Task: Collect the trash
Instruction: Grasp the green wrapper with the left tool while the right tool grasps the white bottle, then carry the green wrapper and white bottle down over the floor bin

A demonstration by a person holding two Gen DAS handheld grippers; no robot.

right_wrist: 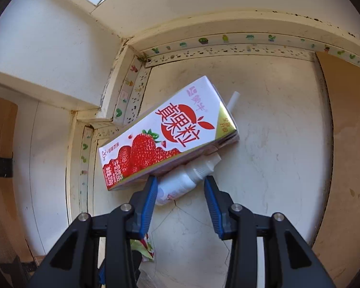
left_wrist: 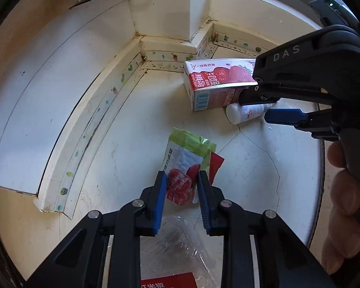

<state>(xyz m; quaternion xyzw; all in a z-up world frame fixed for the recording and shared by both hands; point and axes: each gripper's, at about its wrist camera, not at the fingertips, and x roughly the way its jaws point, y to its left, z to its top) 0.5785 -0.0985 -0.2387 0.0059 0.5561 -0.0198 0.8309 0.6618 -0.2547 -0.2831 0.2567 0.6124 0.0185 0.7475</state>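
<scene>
Jaws of the left gripper (left_wrist: 182, 180) stand narrowly apart astride the lower end of a snack wrapper (left_wrist: 184, 168), low in the middle of the left wrist frame; whether the pads press on it I cannot tell. Those of the right gripper (right_wrist: 181, 187) stand apart around a small white bottle (right_wrist: 180, 184), its left pad just beside the bottle's base, the right pad clear of it. That wrapper is green at the top, white in the middle, with red fruit printed at the bottom and a line of small characters too fine to read; a red scrap (left_wrist: 214, 165) pokes out at its right. Above the bottle lies a strawberry milk carton (right_wrist: 165, 134), white and red with strawberries, big red characters 真果粒 and a white straw (right_wrist: 234, 99) at its upper right end. Only the left wrist view shows the carton's barcode side, the letters DAS on the right gripper's body, the holding hand (left_wrist: 343, 206) at the right edge, and a clear plastic tray (left_wrist: 177, 244) with a red label at the bottom. Only the right wrist view shows the carton's front and brown cardboard (right_wrist: 348, 144) at the right. Everything lies on a pale cracked floor (left_wrist: 247, 168) by a skirting strip with cactus stickers (right_wrist: 204, 40)
</scene>
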